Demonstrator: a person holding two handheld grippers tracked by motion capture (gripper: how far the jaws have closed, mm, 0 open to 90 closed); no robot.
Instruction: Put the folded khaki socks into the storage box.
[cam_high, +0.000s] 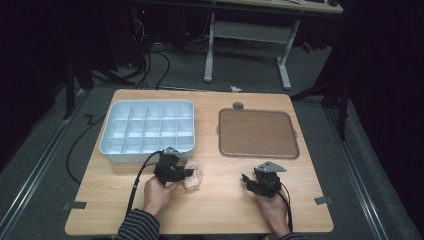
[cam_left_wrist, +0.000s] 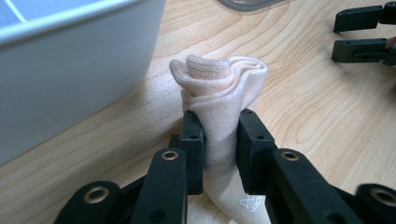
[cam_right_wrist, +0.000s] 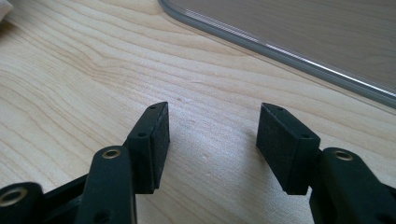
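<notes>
High view first, from the left: the white compartment tray (cam_high: 147, 131) sits on the left half of the wooden table (cam_high: 215, 210), its near wall close behind the left gripper (cam_high: 187, 173). The person's left hand (cam_high: 159, 192) comes up from the table's near edge in a striped sleeve (cam_high: 140, 227), with the gripper lying low and pointing to the right across the table. Its jaws are clenched on the pale pink rolled cloth (cam_high: 193, 178), which rests on the tabletop just in front of the tray's near right corner.

From the left gripper view, the cloth (cam_left_wrist: 219, 107) stands upright between the two pads, pinched at its waist, its rolled top flaring above them; the tray's white wall (cam_left_wrist: 70, 79) rises close on the left, and bare wood lies to the right as far as the other gripper's black jaws.

Between the two hands the table is bare wood. Right of centre, the right gripper (cam_high: 246, 179) points left and slightly away, held by the right hand (cam_high: 272, 210) near the table's near edge. Its jaws are released, standing wide with nothing between them; in the right gripper view (cam_right_wrist: 212, 140) they hover over bare wood, the brown tray's rim (cam_right_wrist: 280, 51) running across just beyond. That brown tray (cam_high: 258, 133) lies flat on the table's right half, apart from both grippers.
</notes>
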